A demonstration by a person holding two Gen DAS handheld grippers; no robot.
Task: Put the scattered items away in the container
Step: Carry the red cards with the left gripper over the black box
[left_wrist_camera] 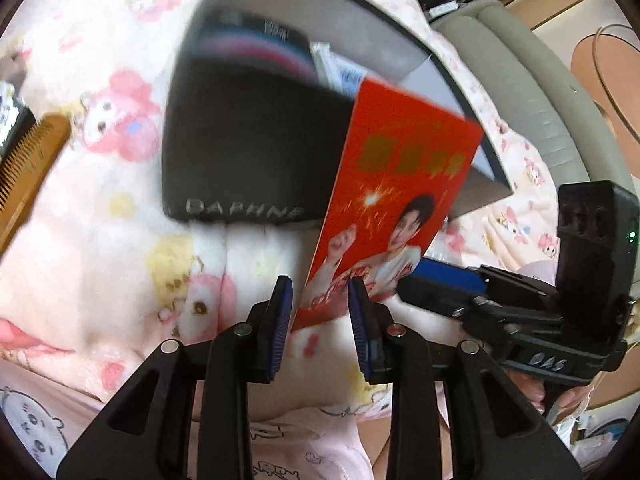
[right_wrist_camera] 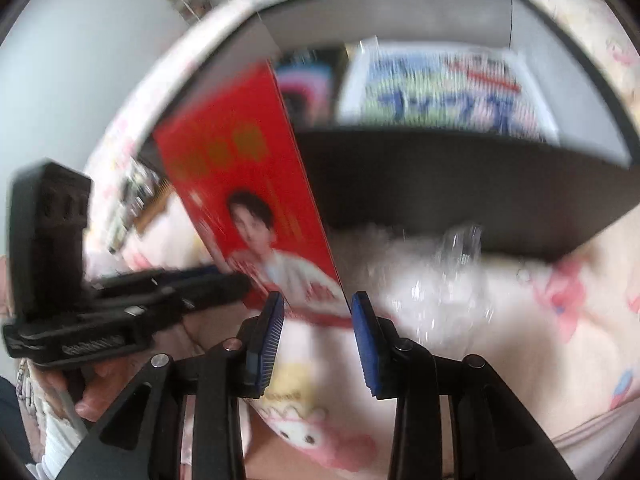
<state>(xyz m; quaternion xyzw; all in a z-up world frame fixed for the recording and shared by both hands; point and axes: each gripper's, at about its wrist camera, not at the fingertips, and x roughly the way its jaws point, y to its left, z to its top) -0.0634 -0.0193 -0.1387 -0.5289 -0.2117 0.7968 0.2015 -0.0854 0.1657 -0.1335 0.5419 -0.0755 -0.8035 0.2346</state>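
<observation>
A red card with a man's portrait [left_wrist_camera: 396, 204] stands tilted in front of a black box marked DAPHNE [left_wrist_camera: 256, 140]. The box holds a striped packet [left_wrist_camera: 256, 46] and a white packet [right_wrist_camera: 452, 88]. My left gripper [left_wrist_camera: 320, 320] is open, its blue pads either side of the card's lower edge. My right gripper [right_wrist_camera: 318, 332] is also open with the card's [right_wrist_camera: 256, 196] bottom corner between its pads. Each gripper's body shows in the other's view, the right one [left_wrist_camera: 520, 308] and the left one [right_wrist_camera: 132, 292]. Both views are blurred.
Everything lies on a pink cartoon-print blanket [left_wrist_camera: 104, 208]. A wooden comb [left_wrist_camera: 28, 164] lies at the left. A crumpled clear wrapper [right_wrist_camera: 452, 272] lies in front of the box. A grey cushion edge [left_wrist_camera: 532, 80] runs at the right.
</observation>
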